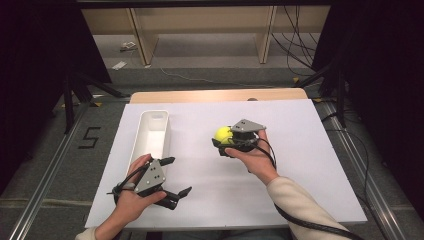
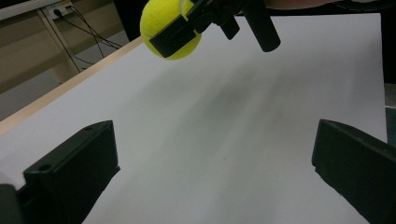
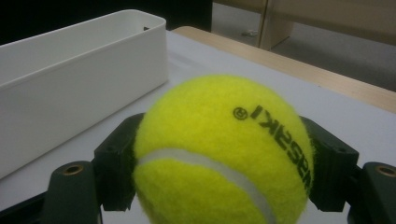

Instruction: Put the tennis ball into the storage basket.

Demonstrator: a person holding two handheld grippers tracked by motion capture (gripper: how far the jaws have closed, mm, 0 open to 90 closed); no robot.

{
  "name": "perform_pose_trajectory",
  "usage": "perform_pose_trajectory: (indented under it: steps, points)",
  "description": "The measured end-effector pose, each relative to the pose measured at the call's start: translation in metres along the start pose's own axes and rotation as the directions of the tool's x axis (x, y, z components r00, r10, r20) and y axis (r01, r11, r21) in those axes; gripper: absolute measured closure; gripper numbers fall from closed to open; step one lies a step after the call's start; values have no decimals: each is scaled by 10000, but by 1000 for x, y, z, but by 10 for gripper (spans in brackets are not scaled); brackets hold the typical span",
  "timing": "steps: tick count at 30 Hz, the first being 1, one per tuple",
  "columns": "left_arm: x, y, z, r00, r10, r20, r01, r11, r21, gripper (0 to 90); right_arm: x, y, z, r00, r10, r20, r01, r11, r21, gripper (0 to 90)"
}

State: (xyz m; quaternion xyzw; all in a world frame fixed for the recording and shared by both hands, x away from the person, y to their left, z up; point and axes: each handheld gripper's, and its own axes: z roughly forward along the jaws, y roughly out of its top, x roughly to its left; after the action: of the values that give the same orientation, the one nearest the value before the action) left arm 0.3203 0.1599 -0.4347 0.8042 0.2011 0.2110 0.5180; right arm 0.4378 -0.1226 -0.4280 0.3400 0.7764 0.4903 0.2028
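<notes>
The right gripper (image 1: 223,145) is holding the yellow tennis ball (image 1: 223,134) between its jaws, above the white surface (image 1: 300,165) and near the white bin (image 1: 153,131). The left gripper (image 1: 179,176) is resting with jaws wide apart, gripping nothing.

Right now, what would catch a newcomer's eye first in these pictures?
The bright yellow tennis ball, clamped between the right gripper's black jaws just above the middle of the white board. Next, the long white bin to its left, then the left gripper near the front edge, jaws spread and holding nothing.
</notes>
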Motion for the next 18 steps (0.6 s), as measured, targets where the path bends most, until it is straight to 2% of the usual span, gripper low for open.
perform_pose_trajectory:
  steps: [18]
  points:
    - [0, 0, 0, 10000, -17, -1, 17, 10000, -5, 0, 5, 4, 3, 10000, -66, -69, 66, 10000, -63, 265]
